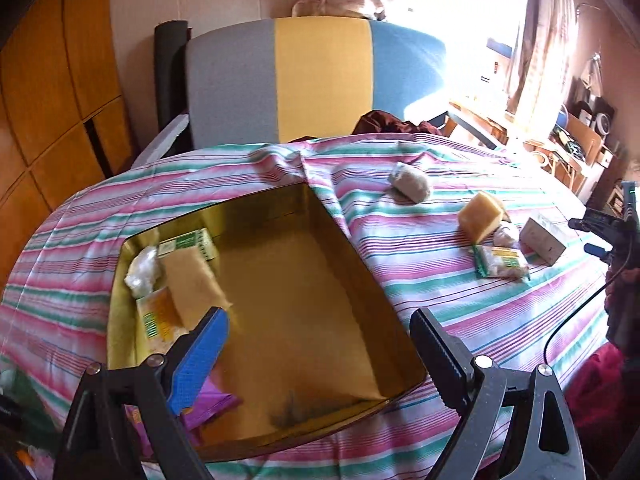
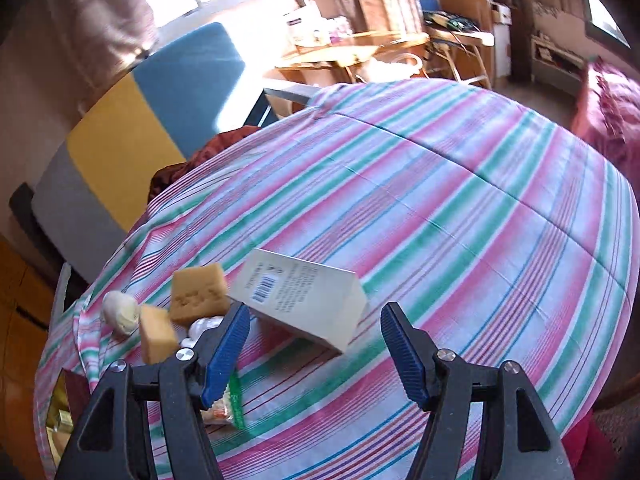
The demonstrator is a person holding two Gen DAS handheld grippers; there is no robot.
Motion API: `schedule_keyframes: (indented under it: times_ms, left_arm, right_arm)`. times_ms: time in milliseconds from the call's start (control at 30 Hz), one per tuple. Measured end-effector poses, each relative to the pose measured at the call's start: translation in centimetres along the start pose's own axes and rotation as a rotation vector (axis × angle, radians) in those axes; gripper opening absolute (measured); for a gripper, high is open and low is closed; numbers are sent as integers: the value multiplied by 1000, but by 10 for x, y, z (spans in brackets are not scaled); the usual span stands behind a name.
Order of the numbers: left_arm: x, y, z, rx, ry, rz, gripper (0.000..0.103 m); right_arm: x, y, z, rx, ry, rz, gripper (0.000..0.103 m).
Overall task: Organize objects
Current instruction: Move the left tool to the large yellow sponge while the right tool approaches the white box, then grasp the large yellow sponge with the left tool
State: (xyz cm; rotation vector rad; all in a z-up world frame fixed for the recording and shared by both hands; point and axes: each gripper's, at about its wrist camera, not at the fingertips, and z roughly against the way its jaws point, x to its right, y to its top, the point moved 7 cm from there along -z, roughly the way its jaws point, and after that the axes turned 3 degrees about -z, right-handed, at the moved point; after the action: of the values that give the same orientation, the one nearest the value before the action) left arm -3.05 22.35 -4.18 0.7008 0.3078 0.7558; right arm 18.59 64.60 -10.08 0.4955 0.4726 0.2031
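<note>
A gold tin (image 1: pixel 384 304) lies open on the striped cloth (image 1: pixel 440 300). At its left end are a green-white box (image 1: pixel 188 242), a white bag (image 1: pixel 142 268), a tan sponge (image 1: pixel 190 284) and a yellow packet (image 1: pixel 158 320). My left gripper (image 1: pixel 320 360) hangs open over the tin's near side, with nothing between its fingers. To the right on the cloth lie a grey lump (image 1: pixel 410 182), a yellow sponge (image 1: pixel 480 216), a white carton (image 1: pixel 544 240) and a green packet (image 1: pixel 502 262). My right gripper (image 2: pixel 316 356) is open just above the white carton (image 2: pixel 304 300), its pads clear of it.
A chair (image 1: pixel 320 80) with a grey, yellow and blue back stands behind the table. There are wooden cabinets (image 1: pixel 48 100) on the left and a cluttered desk (image 2: pixel 360 52) by the bright window. A purple packet (image 1: pixel 212 404) lies in the tin's near corner. A dark red cloth (image 2: pixel 176 172) lies at the table's far edge.
</note>
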Motion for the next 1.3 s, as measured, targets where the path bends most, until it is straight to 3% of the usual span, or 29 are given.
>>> schedule_keyframes:
  times_ms: [167, 500, 1000, 1233, 1267, 1300]
  left_arm:
    - [55, 24, -27, -23, -91, -58, 93]
    - [135, 43, -100, -195, -267, -41, 93]
    - [213, 89, -185, -130, -278, -457, 101]
    - [232, 100, -217, -147, -350, -475, 101]
    - [233, 101, -223, -156, -362, -465, 99]
    - [233, 101, -227, -170, -379, -454, 87]
  right_arm:
    - [8, 7, 8, 14, 48, -69, 69]
    - [-5, 3, 11, -10, 131, -77, 69]
    - [-17, -6, 4, -102, 213, -89, 69]
    - [-17, -8, -1, -127, 216, -93, 69]
    - [-18, -9, -2, -130, 212, -89, 69]
    - [-18, -9, -3, -133, 208, -87, 69]
